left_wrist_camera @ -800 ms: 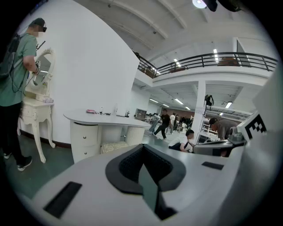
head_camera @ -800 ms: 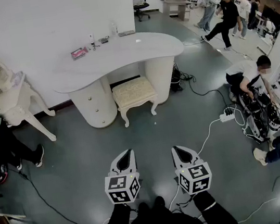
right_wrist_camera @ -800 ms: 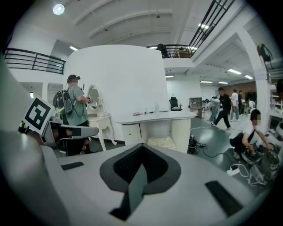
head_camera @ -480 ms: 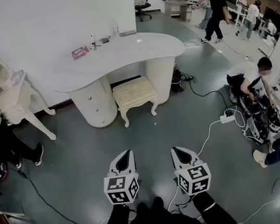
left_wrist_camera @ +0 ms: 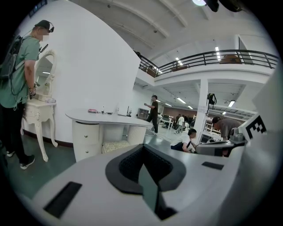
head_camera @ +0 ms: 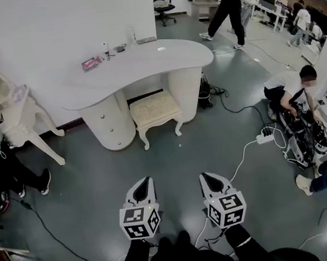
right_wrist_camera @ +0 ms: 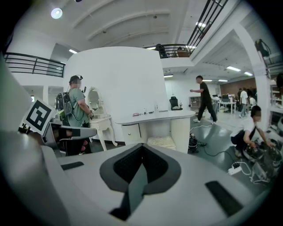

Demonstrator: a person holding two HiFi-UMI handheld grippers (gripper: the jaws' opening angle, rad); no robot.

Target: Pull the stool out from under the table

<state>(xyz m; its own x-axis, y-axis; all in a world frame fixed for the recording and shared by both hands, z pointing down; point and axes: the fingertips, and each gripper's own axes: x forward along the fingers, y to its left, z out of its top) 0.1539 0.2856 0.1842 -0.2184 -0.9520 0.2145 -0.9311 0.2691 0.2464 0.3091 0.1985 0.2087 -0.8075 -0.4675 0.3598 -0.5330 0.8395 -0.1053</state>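
A cream stool (head_camera: 155,111) with a patterned cushion and carved legs stands tucked under the white curved dressing table (head_camera: 134,64), between its two pedestals. The stool (left_wrist_camera: 116,146) shows small in the left gripper view, and the stool (right_wrist_camera: 162,142) also appears in the right gripper view. My left gripper (head_camera: 143,188) and right gripper (head_camera: 211,180) hang side by side low in the head view, well short of the stool, over grey floor. Both are shut with nothing between the jaws.
A person in green stands by a small white vanity with an oval mirror (head_camera: 7,111) at the left. White and black cables and a power strip (head_camera: 265,137) lie on the floor at the right, where people crouch by equipment (head_camera: 302,129). A person walks at the back.
The person at the back right has walked leftward toward the shelves. The person in green has lowered an arm. Both grippers have hardly moved.
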